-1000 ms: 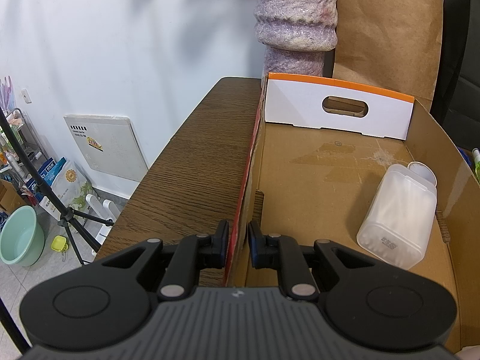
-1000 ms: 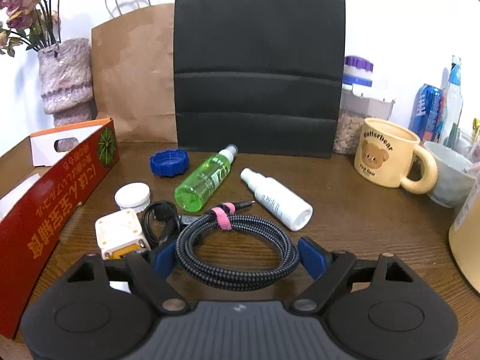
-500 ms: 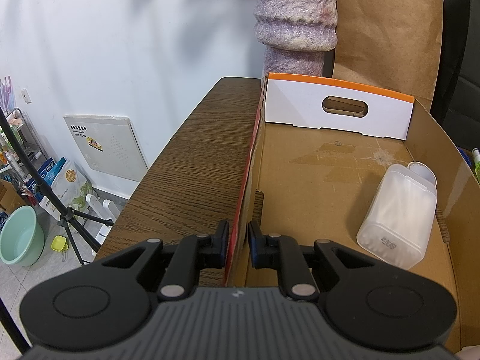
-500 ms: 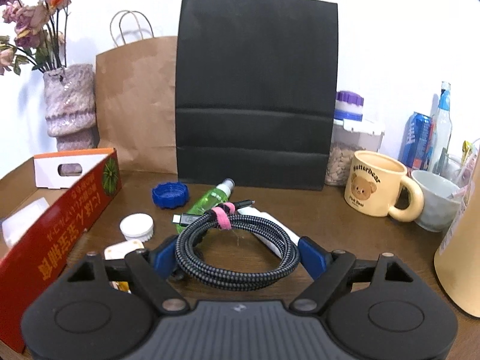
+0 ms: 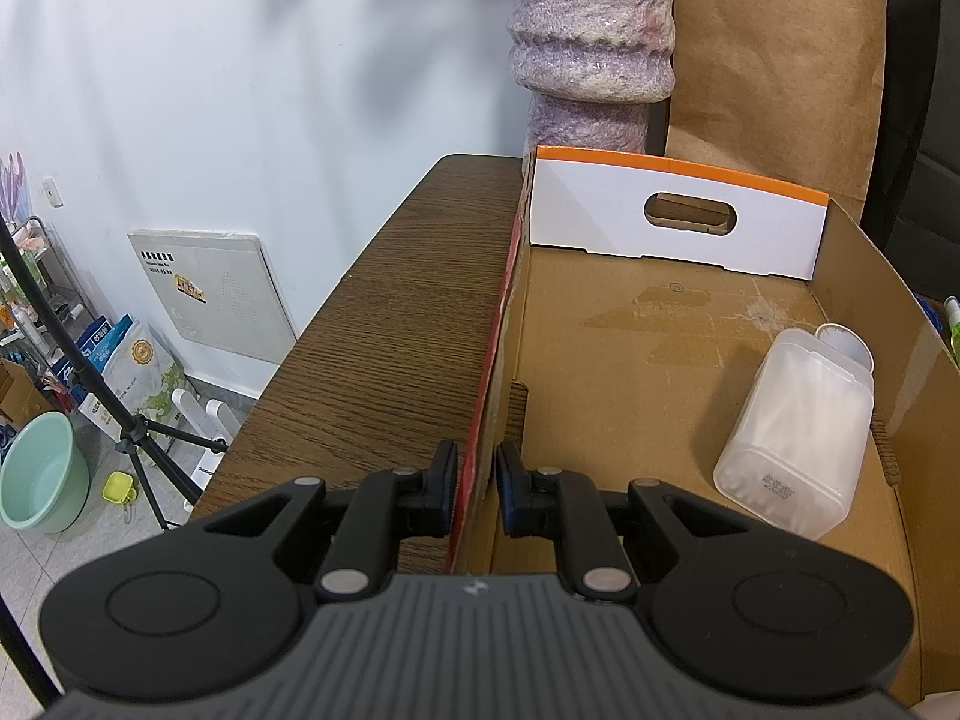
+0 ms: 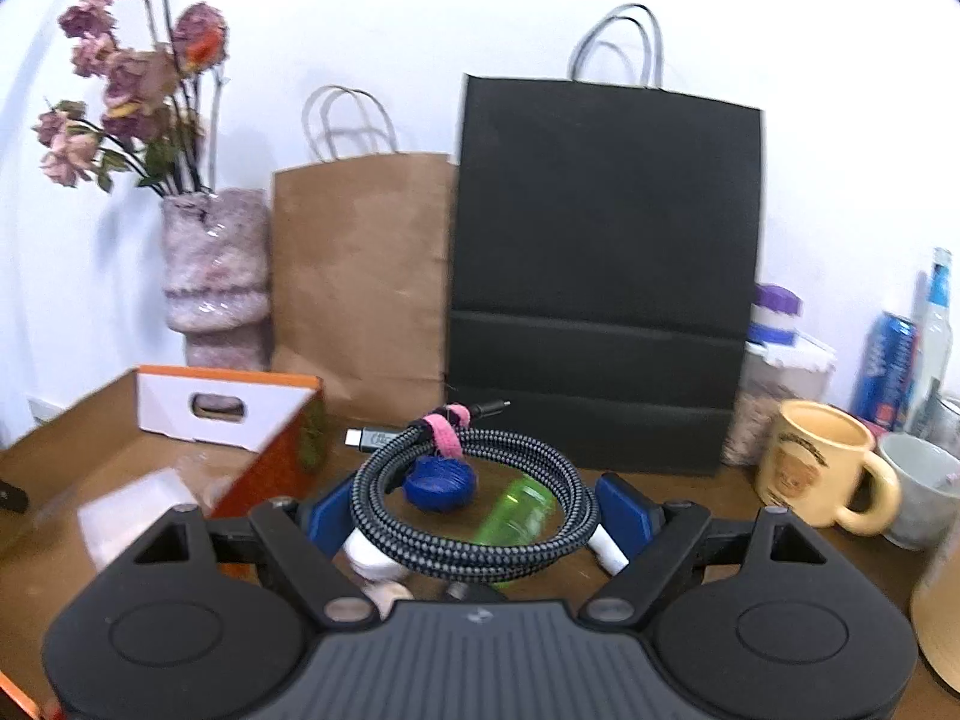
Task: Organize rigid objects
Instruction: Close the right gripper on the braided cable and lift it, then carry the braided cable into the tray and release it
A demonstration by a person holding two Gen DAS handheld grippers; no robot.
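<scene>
Two grippers busy: left gripper (image 5: 476,489) clamped on cardboard box (image 5: 660,348) wall at 6 o'clock; right gripper (image 6: 474,516) gripping coiled cable (image 6: 474,516), held above table (image 6: 690,498). Plastic container (image 5: 792,438) inside box, 3 o'clock.

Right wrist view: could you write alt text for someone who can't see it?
A handheld gripper holds a coiled braided cable between its blue jaws, above a wooden table. Behind stand a black paper bag, a brown paper bag and a vase of dried flowers; a yellow mug sits right.
</scene>
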